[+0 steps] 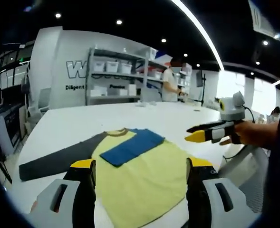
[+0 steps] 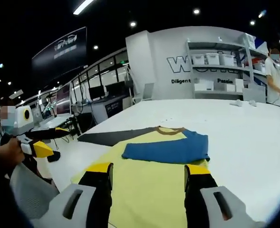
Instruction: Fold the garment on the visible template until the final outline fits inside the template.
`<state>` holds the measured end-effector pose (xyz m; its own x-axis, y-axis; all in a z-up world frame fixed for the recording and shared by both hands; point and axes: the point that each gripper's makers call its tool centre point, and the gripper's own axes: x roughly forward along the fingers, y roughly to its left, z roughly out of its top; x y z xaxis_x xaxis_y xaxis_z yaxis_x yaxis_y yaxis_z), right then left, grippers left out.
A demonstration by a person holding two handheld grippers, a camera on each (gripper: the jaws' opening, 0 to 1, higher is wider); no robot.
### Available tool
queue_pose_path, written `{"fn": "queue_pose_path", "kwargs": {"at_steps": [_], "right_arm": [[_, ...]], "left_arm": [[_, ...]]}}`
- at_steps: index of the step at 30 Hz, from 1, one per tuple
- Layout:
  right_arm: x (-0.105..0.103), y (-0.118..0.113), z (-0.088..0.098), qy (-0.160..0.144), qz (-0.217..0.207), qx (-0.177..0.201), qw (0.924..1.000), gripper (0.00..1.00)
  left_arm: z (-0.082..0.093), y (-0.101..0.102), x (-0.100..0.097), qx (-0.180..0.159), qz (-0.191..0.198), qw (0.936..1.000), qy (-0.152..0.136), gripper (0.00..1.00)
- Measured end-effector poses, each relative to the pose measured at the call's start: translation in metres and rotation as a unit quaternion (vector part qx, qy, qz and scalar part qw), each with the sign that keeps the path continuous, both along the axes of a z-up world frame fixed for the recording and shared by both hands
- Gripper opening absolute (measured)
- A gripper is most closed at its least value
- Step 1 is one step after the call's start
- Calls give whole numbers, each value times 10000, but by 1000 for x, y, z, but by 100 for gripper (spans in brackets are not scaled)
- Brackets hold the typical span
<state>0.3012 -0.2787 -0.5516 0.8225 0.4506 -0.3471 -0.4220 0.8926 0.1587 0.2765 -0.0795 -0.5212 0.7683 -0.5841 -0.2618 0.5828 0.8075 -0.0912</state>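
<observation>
A yellow shirt lies flat on a white table, its blue sleeve folded across the chest and its dark grey sleeve stretched out to the side. In the left gripper view, the left gripper hovers over the shirt's lower part with jaws spread and empty, while the right gripper hangs above the table beside the shirt, its jaws apparently together. In the right gripper view, the right gripper's own jaws stand apart over the yellow cloth. Shelves with white bins and a person stand beyond the table.
</observation>
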Motion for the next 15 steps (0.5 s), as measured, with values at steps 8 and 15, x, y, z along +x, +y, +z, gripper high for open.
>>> {"fn": "queue_pose_path", "kwargs": {"at_steps": [8, 15], "right_arm": [[-2, 2, 1, 9, 32, 37, 10000, 59], [-2, 1, 1, 14, 33, 42, 10000, 59]], "left_arm": [[-10, 74, 33, 137, 899, 9959, 39, 71], [-33, 136, 62, 281, 1629, 9860, 236, 70]]}}
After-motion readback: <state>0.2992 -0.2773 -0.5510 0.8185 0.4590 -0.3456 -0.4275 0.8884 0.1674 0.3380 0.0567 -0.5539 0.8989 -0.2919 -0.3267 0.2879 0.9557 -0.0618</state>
